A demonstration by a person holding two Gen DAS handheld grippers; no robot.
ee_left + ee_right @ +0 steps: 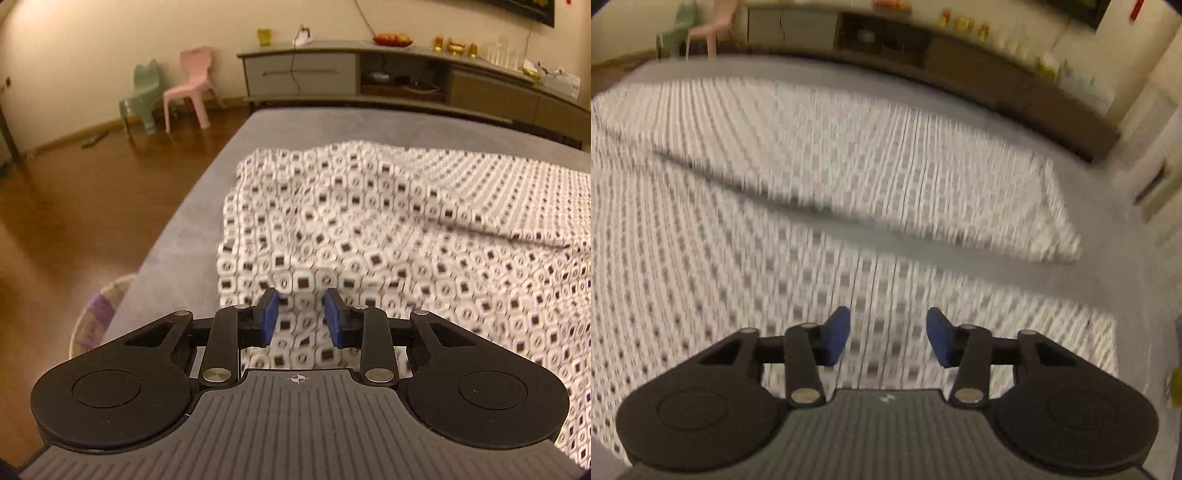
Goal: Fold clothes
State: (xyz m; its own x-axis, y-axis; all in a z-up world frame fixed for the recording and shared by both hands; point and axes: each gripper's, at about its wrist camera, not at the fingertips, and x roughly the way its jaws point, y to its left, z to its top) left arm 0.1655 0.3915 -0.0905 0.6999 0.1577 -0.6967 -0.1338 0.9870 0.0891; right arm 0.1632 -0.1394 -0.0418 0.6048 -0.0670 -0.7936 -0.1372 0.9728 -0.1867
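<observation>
A white garment with a pattern of small dark squares (388, 229) lies spread on a grey bed (332, 125). It looks like trousers, with two legs running to the right in the right wrist view (849, 158). My left gripper (300, 301) is open just above the garment's near left edge, with fabric showing between its blue pads (269, 314). My right gripper (888, 325) is open over the nearer leg, holding nothing. The right wrist view is motion-blurred.
The bed's left edge drops to a wooden floor (74, 221). A woven basket (96, 314) sits on the floor by the bed. A pink chair (192, 85) and a green chair (142, 96) stand by the wall. A long low cabinet (369, 74) runs behind the bed.
</observation>
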